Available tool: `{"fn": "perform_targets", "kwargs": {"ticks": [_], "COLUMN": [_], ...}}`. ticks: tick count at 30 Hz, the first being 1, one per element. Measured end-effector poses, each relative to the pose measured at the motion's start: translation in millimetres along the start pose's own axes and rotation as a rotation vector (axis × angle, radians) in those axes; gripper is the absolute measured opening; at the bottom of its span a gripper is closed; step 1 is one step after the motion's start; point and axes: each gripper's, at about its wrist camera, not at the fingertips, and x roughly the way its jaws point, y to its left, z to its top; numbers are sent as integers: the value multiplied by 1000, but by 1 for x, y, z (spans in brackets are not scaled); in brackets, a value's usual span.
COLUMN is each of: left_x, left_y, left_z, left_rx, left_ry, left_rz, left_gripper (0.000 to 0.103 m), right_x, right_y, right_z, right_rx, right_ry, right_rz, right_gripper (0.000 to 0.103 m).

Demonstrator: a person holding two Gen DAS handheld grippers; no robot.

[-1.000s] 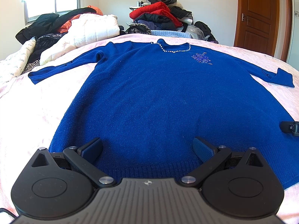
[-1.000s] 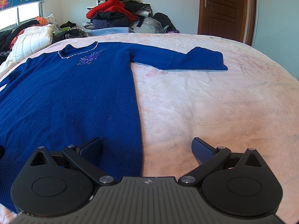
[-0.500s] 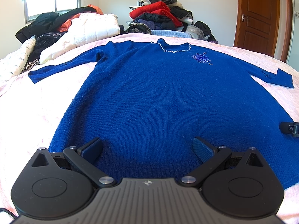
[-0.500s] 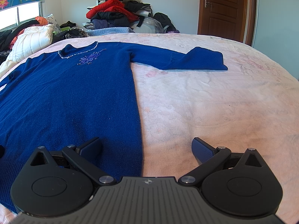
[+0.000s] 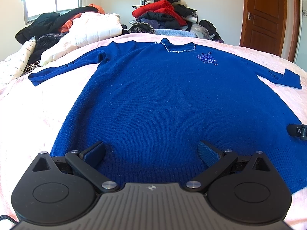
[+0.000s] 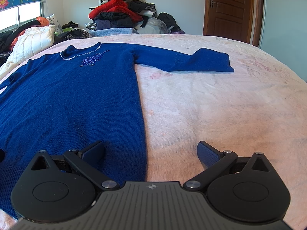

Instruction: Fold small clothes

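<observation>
Pink bedding covers the bed (image 6: 220, 99) where the blue sweater (image 5: 172, 103) lies flat, face up, both sleeves spread outward, collar toward the far wall. My left gripper (image 5: 151, 151) hovers over its hem near the middle, jaws spread wide, holding nothing. My right gripper (image 6: 150, 151) straddles the sweater's right side edge, jaws just as wide and empty. Beyond the collar sits a clothes pile (image 5: 165, 13), a white quilt (image 5: 92, 28) to its left, a wooden door (image 6: 230, 9) to the right.
</observation>
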Motion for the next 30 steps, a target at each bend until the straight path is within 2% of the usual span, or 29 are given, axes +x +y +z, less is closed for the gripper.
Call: {"fn": "perform_targets", "kwargs": {"ticks": [5, 7, 10, 14, 16, 18, 22, 25, 27, 30], "left_x": [0, 0, -2, -1, -1, -2, 4, 15, 22, 37], "left_y": [6, 5, 8, 11, 14, 17, 20, 14, 5, -11], "left_z": [4, 6, 14, 33, 44, 57, 91, 112, 123, 137], "left_rx": [-17, 7, -16, -7, -7, -17, -74, -106, -112, -108], "left_ry": [19, 46, 113, 215, 214, 179, 113, 74, 68, 79], "left_rz": [-18, -15, -15, 7, 15, 24, 27, 18, -9, -73], "left_gripper": [103, 103, 103, 103, 103, 103, 103, 103, 103, 103], "right_x": [-1, 0, -1, -3, -7, -9, 10, 43, 64, 90], "right_y": [-1, 3, 2, -11, -26, -47, -91, -142, -169, -184], "right_z": [0, 0, 1, 11, 21, 36, 83, 113, 127, 153], "right_rx": [1, -1, -7, -19, 31, 105, 207, 400, 545, 605], "right_ry": [0, 1, 8, 24, -32, -103, -101, -75, -50, -24], "right_rz": [-6, -9, -2, 71, 123, 189, 273, 357, 385, 452], "right_gripper": [103, 103, 103, 103, 103, 103, 103, 102, 102, 102]}}
